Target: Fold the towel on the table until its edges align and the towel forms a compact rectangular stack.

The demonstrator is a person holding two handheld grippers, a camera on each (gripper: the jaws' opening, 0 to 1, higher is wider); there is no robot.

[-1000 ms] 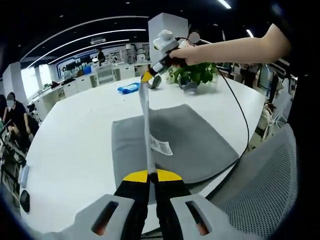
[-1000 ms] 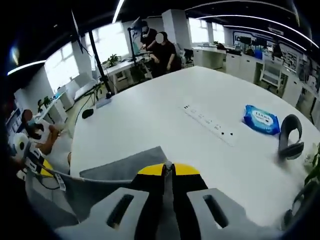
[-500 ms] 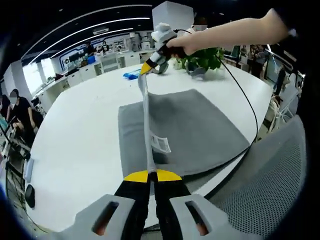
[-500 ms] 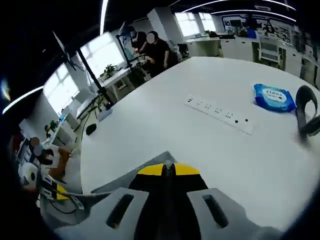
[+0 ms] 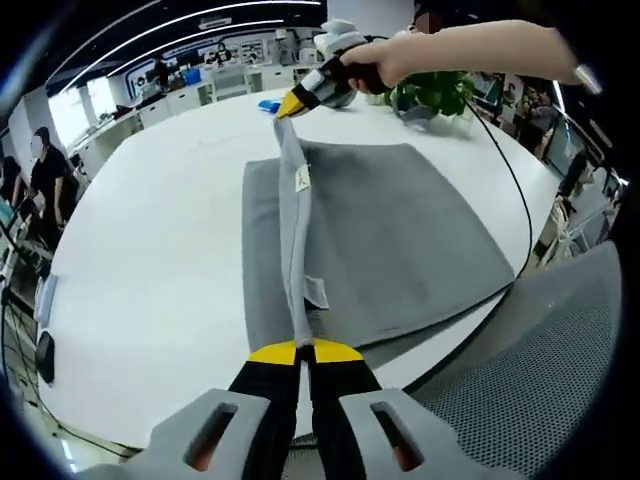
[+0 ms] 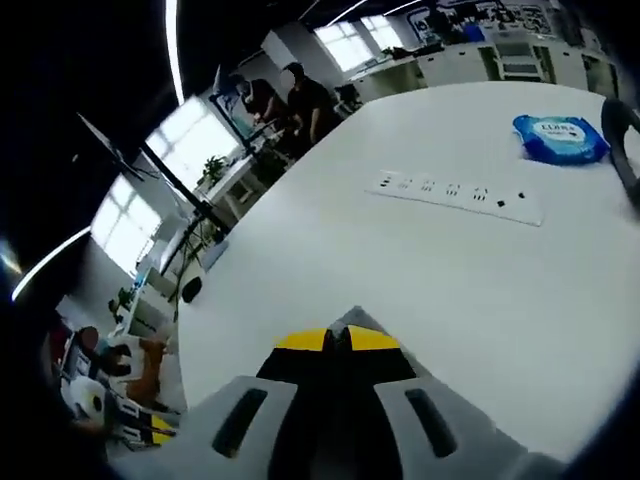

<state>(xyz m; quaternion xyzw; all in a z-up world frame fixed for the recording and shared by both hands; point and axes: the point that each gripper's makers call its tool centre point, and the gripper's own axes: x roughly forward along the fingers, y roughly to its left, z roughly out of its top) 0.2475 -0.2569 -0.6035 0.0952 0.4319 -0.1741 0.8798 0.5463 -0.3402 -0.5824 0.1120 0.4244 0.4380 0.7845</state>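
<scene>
A grey towel (image 5: 390,230) lies folded on the white table (image 5: 150,250). Its lifted edge (image 5: 292,220) stretches taut between both grippers, with a white label on it. My left gripper (image 5: 304,350) is shut on the near end of that edge. The right gripper (image 5: 292,103), held in a person's hand, is shut on the far corner, low over the table. In the right gripper view, the right gripper (image 6: 336,340) is shut with a grey towel tip (image 6: 350,320) poking out above its yellow tips, over the white table (image 6: 450,270).
A white power strip (image 6: 455,196) and a blue wipes pack (image 6: 560,138) lie on the table. A potted plant (image 5: 435,95) stands at the far edge. A black cable (image 5: 510,200) runs along the towel's right side. A grey mesh chair (image 5: 520,390) sits near. People stand at desks (image 6: 285,100).
Both grippers have carried the lifted towel edge lower and toward the towel's left side. The label on the edge has shifted toward the right gripper. Both cameras tilted downward.
</scene>
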